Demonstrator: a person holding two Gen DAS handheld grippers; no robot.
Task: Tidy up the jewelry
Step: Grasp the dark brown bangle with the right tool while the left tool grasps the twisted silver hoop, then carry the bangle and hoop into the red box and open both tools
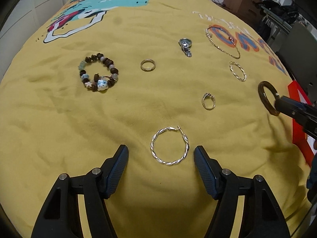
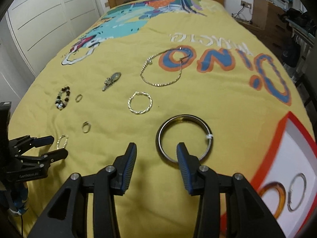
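Reaching to pick up: the left hand-held gripper [image 1: 160,154] straddles the twisted hoop earring [image 1: 169,145] wide and empty, the right hand-held gripper [image 2: 156,152] (half-open, empty) straddles the dark bangle's [image 2: 184,137] rim; both must lower and close.

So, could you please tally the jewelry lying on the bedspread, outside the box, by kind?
Hoops: 2
Rings: 2
Bangle: 1
Chain: 1
Beaded bracelet: 1
Watch: 1
Total: 8

Yellow bedspread [image 2: 198,103]: big blue-orange "Dino", upside down; white lettering beyond it unreadable.
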